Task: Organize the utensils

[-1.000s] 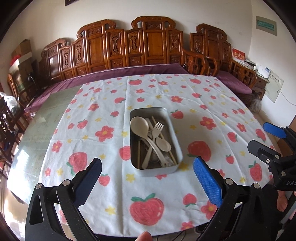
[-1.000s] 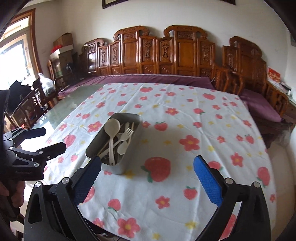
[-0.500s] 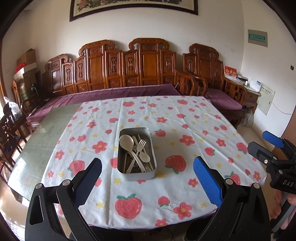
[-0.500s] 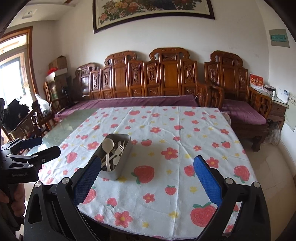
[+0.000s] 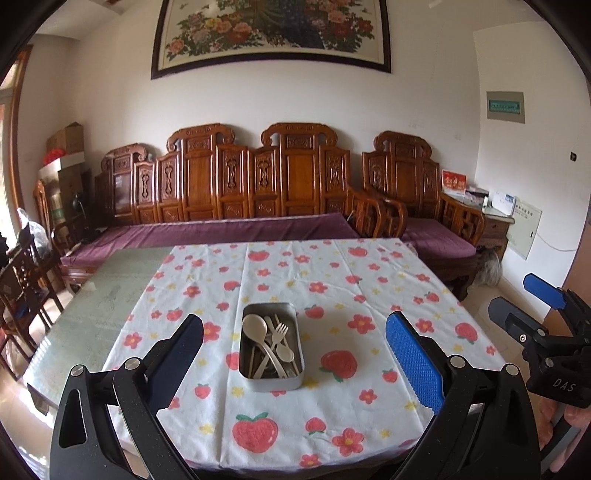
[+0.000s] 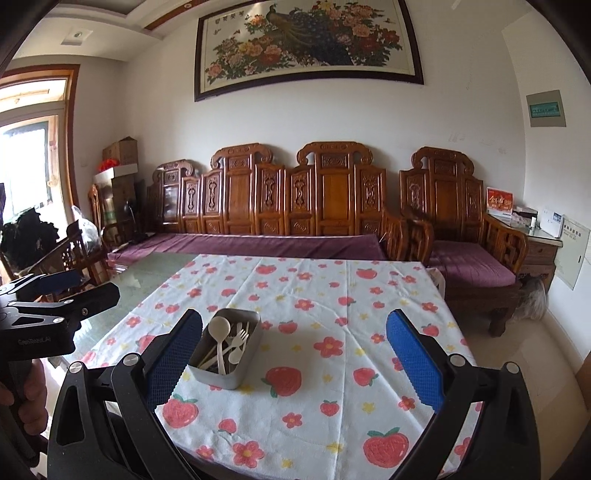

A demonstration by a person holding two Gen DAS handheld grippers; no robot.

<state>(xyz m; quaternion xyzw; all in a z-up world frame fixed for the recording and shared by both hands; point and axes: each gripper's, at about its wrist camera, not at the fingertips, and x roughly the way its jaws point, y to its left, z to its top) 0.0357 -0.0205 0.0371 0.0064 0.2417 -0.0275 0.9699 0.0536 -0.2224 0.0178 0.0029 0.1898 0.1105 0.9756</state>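
Metal tin (image 5: 271, 380): lower ends of the utensils (image 5: 271, 341) sit behind its near wall; the thin sticks among them are too small to identify. Tabletop (image 5: 92, 314): near edge hidden behind the left gripper (image 5: 295, 354) body, near-right corner behind the right gripper (image 6: 295, 354) body. Painting (image 5: 273, 33): top cut off by the left-wrist frame edge. Lettering on the wall panel (image 5: 505, 107) is illegible.
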